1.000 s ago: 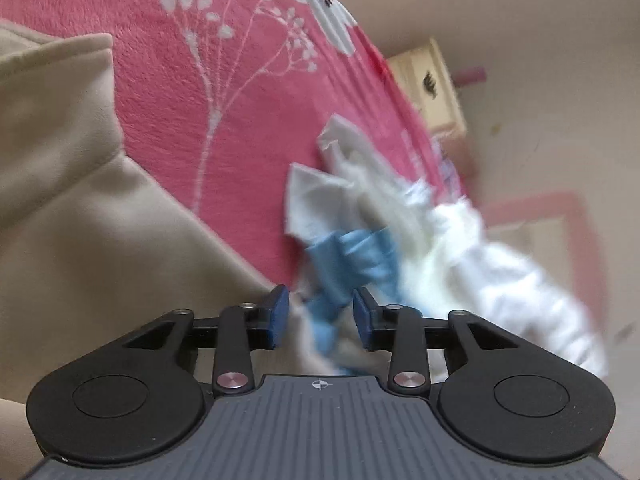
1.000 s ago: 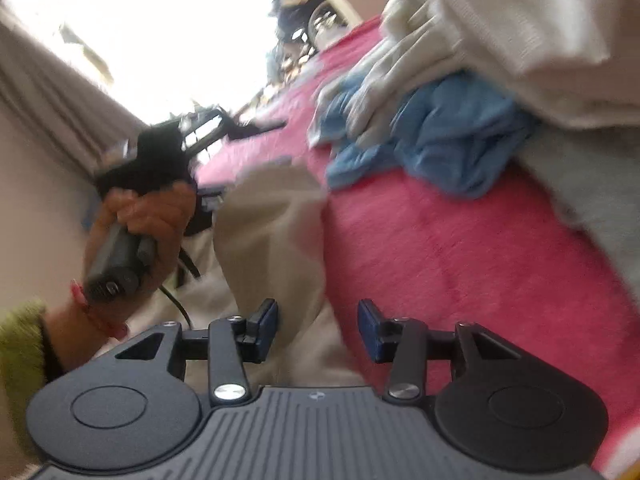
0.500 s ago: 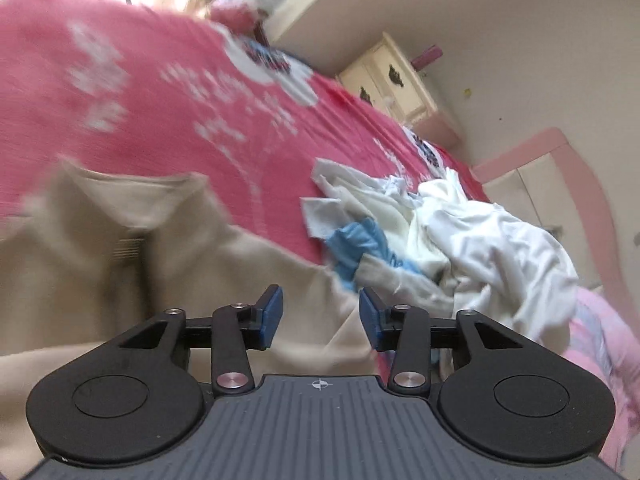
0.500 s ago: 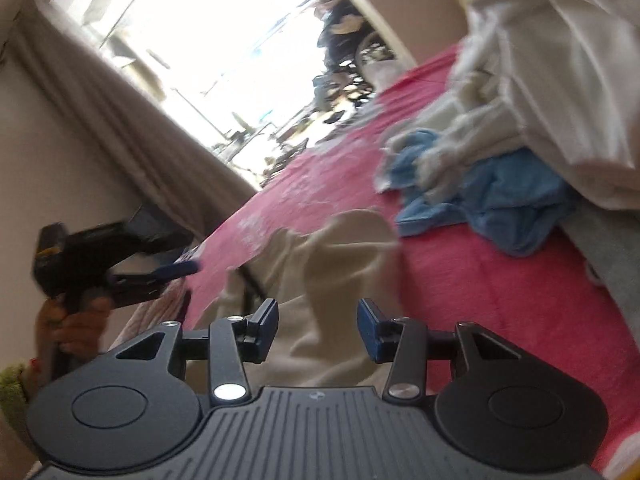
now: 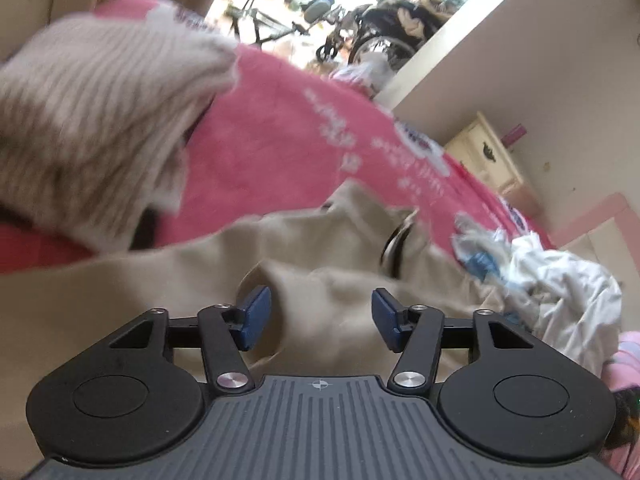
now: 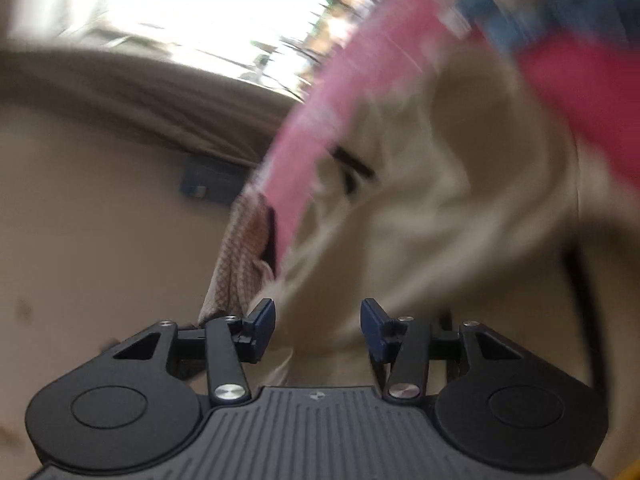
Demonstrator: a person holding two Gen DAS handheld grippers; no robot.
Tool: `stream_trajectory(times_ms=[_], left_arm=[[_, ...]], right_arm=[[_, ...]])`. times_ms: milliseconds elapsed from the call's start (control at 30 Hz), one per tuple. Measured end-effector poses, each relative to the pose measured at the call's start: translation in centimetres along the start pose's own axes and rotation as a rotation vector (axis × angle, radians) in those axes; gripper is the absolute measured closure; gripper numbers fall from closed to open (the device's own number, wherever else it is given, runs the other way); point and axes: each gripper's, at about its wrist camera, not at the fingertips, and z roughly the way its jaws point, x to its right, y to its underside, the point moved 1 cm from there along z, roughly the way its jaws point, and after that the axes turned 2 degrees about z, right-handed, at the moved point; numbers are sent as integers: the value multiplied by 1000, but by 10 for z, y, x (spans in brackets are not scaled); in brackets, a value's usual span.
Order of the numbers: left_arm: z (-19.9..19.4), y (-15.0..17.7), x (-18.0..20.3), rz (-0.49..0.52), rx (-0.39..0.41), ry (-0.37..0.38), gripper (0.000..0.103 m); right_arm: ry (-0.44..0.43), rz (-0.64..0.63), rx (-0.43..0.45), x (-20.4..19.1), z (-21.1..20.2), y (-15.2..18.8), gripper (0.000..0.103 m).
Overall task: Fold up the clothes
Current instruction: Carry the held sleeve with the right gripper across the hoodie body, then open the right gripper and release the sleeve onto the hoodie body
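Observation:
A beige garment (image 5: 320, 248) lies spread on the pink bedspread (image 5: 272, 152), with a dark-edged fold near its middle. My left gripper (image 5: 318, 318) hovers over its near part, jaws opening, nothing pinched between the blue pads. In the blurred right wrist view the same beige garment (image 6: 440, 200) fills the centre and right. My right gripper (image 6: 318, 326) hangs above its edge with jaws opening; cloth lies behind the gap, and the pads do not press on it.
A heap of white and blue clothes (image 5: 552, 280) sits at the right of the bed. A ribbed beige-and-white knit (image 5: 92, 128) lies at the left. A cream cabinet (image 5: 488, 160) stands by the wall beyond. A checked cloth (image 6: 240, 256) hangs at the bed's edge.
My left gripper swung left away from the white and blue heap, rose over the beige garment, and its jaws widened. The right wrist view turned toward the garment and blurred; the other hand left it.

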Motion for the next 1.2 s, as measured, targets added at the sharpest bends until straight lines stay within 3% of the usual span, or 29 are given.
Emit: stream_trajectory(times_ms=[133,300,467,533,567,700,833,967,1067,1200], left_arm=[[25,15,-13,5,-11,-32,40],[47,28,-10,15,-12,-14,40],[54,30,-9,-1,13,-18,67],[52,28,-11,-34,24,2,90],[50,27,-11,-53,29,10,94],[37,25,-8,-126,42,14,103],[4,25,-2,-242,15,85,103],[-44,35,12,-265,-32,118,103],[-72,58,14,-301,-104,97,103],[-71,102,13,-251,-177,25,103]], right_arm=[[10,234,39,39,21,9,52],[34,312,117,59,35,13,52],[46,291,170,62,51,6,52],[49,255,189,59,56,3,52],[47,243,198,58,58,2,54],[31,218,210,53,54,-1,84],[-1,165,174,37,25,0,89],[-23,144,75,25,-12,6,89],[3,108,3,24,-31,11,89],[101,67,-40,40,-34,21,90]])
